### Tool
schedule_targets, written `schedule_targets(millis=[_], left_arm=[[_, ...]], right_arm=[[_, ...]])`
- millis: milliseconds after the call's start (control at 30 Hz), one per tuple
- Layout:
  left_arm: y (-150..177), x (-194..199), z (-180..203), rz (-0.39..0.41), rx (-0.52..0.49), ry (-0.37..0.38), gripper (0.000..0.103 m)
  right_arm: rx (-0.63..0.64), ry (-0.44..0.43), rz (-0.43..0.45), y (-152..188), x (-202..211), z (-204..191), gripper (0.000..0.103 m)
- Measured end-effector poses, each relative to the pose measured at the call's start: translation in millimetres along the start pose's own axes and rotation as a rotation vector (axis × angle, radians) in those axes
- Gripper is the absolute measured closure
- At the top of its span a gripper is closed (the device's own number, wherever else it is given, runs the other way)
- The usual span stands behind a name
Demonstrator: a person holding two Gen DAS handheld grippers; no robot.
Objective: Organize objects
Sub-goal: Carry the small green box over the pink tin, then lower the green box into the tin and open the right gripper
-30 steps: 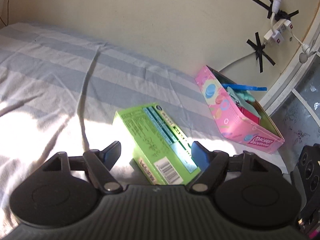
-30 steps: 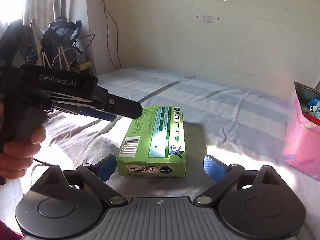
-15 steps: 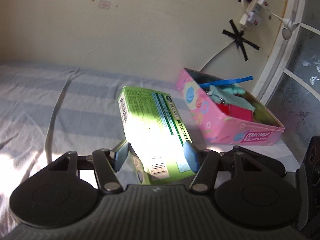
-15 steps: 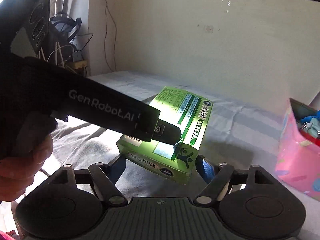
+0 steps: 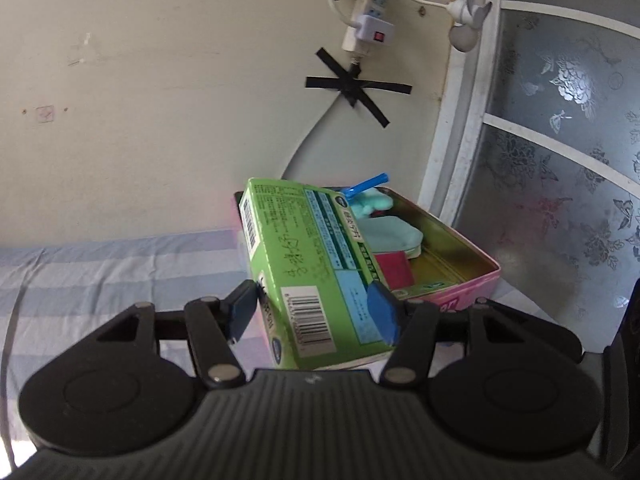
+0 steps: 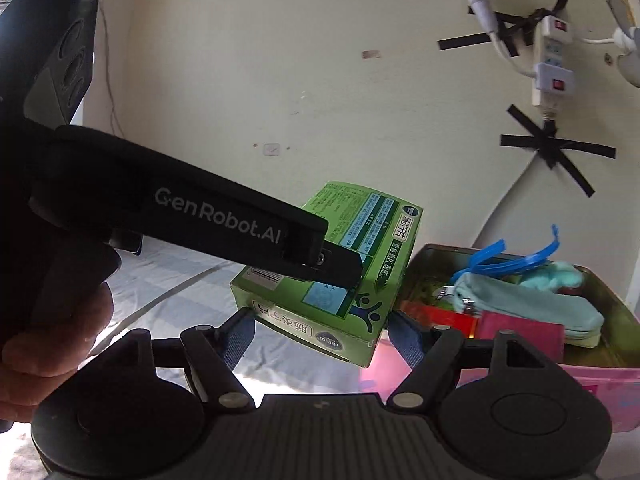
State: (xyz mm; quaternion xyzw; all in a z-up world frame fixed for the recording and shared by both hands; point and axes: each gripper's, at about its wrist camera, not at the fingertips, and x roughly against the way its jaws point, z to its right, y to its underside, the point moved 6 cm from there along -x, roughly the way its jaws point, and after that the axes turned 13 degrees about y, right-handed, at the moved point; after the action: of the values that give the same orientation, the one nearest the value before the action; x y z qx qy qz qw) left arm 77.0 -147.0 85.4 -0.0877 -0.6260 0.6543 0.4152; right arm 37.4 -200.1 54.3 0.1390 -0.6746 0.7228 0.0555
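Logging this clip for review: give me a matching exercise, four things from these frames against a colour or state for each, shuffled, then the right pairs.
Things:
1. green box
2. pink tin
3. power strip
4. striped sheet

States:
A. taped to the wall with black tape
B. open, with a pale teal pouch and red items inside
C. lifted, tilted, clamped by the left gripper
D. spread flat, blue and white

Pairs: 1-C, 2-B, 3-A, 4-D
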Motion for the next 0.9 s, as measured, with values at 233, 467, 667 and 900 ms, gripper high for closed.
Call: schedule_targets(millis=[233, 467, 667, 900], left_arm=[[-17, -58, 38, -0.023, -0.052, 0.081, 0.041], [-30, -106, 55, -0.031, -0.025, 0.161, 0.041], [-37, -132, 65, -0.032, -0.037, 0.185, 0.041], [-38, -157, 62, -0.054, -0.017, 0.200, 0.041]], right_arm=[[-0.070, 0.110, 0.004, -1, 0, 63, 0.035], [-0.099, 0.180, -0.053, -2, -12, 109, 0.035], [-0.081, 0.236, -0.073, -2, -18, 133, 0.035], [-0.094, 0.263, -0.112, 3, -31, 152, 0.035]])
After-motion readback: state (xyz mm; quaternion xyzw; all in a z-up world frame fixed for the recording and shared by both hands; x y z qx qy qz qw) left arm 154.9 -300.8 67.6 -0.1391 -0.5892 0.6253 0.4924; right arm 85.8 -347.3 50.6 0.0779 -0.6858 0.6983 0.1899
